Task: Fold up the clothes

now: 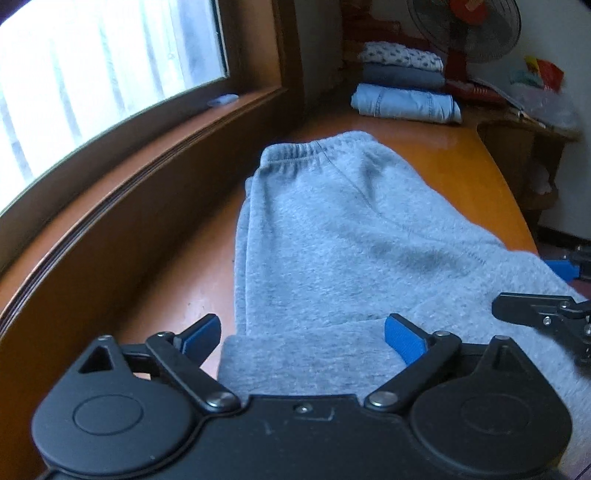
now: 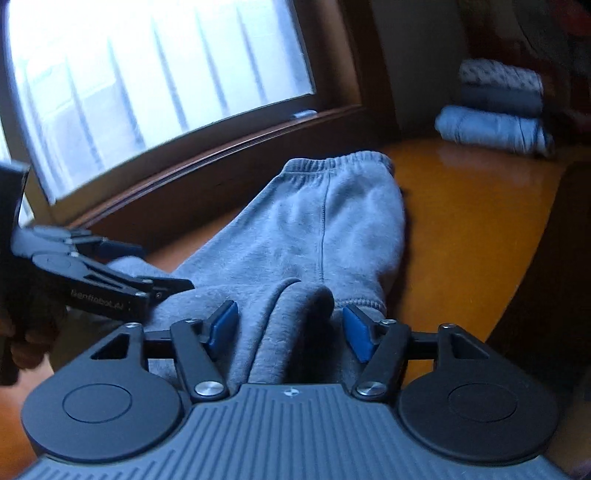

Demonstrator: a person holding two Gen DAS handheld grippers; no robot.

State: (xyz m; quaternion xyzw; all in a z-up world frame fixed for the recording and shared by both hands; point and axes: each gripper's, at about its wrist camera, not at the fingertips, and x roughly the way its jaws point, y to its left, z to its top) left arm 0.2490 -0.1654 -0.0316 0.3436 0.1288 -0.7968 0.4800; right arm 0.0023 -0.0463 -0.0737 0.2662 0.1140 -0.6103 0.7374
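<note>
Grey sweatpants [image 1: 332, 236] lie lengthwise on the orange wooden table [image 1: 461, 155], waistband at the far end. My left gripper [image 1: 303, 332] is open, its blue pads on either side of the near cuff end of the pants. My right gripper [image 2: 290, 325] is open over a bunched fold of the same pants [image 2: 314, 229], near their right edge. The right gripper shows at the right edge of the left wrist view [image 1: 546, 314]. The left gripper shows at the left of the right wrist view [image 2: 110, 280].
A stack of folded clothes [image 1: 404, 86] sits at the far end of the table, light denim at the bottom. A standing fan [image 1: 465, 26] is behind it. A window and wooden sill [image 1: 129, 155] run along the left. The table's right edge [image 1: 517, 206] drops off.
</note>
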